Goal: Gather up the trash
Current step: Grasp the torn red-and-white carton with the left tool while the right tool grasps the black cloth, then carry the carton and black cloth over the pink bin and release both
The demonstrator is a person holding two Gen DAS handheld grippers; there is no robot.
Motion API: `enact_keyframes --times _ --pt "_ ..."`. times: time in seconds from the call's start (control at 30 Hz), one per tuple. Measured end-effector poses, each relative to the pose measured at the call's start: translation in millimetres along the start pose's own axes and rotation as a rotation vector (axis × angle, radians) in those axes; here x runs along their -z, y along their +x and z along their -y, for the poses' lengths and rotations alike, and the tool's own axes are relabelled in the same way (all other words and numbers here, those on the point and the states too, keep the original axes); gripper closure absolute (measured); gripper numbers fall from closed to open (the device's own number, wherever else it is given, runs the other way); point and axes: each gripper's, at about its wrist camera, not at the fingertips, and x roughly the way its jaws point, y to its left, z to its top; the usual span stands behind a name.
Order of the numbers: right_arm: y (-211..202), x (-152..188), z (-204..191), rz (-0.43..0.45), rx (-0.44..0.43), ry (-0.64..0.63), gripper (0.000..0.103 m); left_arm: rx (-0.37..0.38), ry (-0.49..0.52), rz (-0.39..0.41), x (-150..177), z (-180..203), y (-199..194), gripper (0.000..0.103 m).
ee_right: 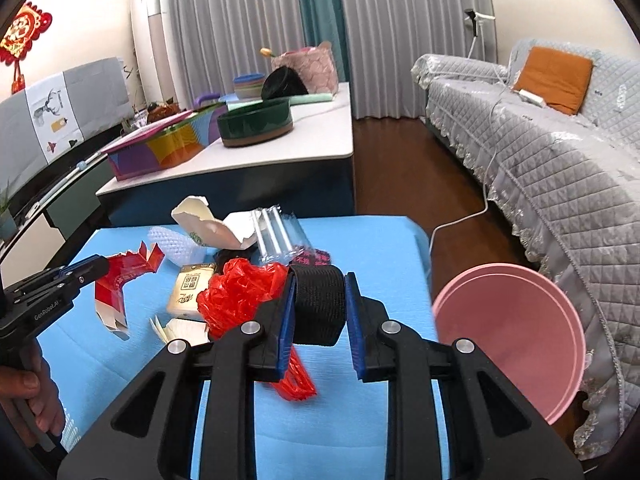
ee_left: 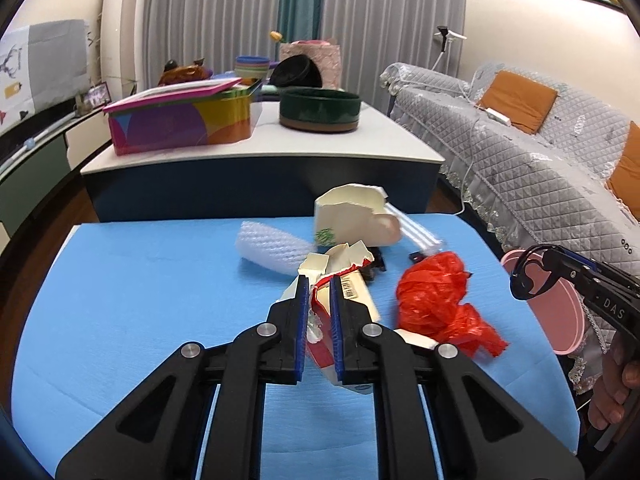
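- Left wrist view: the left gripper [ee_left: 320, 280] is squeezed tight on a torn red and white carton [ee_left: 348, 280]. The carton sticks out past the blue pads.
- The blue counter [ee_left: 140, 280] lies under it. A red plastic bag [ee_left: 436, 300] sits all crumpled just to the right of the carton.
- Farther back on the counter lie a roll of bubble wrap [ee_left: 272, 248] and a broken white paper box [ee_left: 356, 220], close together.
- At the right edge is the right gripper [ee_left: 528, 276], with a hand [ee_left: 616, 396] on its handle. From here I cannot tell what it holds. Behind it is a pink bucket [ee_left: 560, 320], beside the counter.
- Right wrist view: the right gripper [ee_right: 320, 292] is closed on a black mesh roll [ee_right: 320, 304]. The roll sits between the blue pads.
- The red plastic bag [ee_right: 236, 296] is touching the left side of this gripper, and part of it hangs down below.
- A small tan box [ee_right: 190, 290] lies left of the bag. A clear plastic wrapper [ee_right: 276, 236] lies behind it, next to the white paper box [ee_right: 208, 220].
- At the left, the left gripper [ee_right: 96, 268] holds the red and white carton [ee_right: 120, 280] up above the counter [ee_right: 360, 248].
- The pink bucket [ee_right: 508, 336] stands to the right of the counter, near the gray sofa [ee_right: 560, 184].
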Motion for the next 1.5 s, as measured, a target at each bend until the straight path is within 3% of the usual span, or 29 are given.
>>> enact_keyframes --times 0.8,1.27,1.5 --pt "-74 -11 39 0.129 0.085 0.027 0.079 0.085 0.068 0.02 9 66 -24 0.093" --pt "-82 -16 110 0.149 0.176 0.168 0.079 0.142 0.108 0.014 -3 121 -23 0.093" --pt "-88 -23 135 0.167 0.238 0.171 0.079 0.17 0.127 0.018 -11 145 -19 0.093"
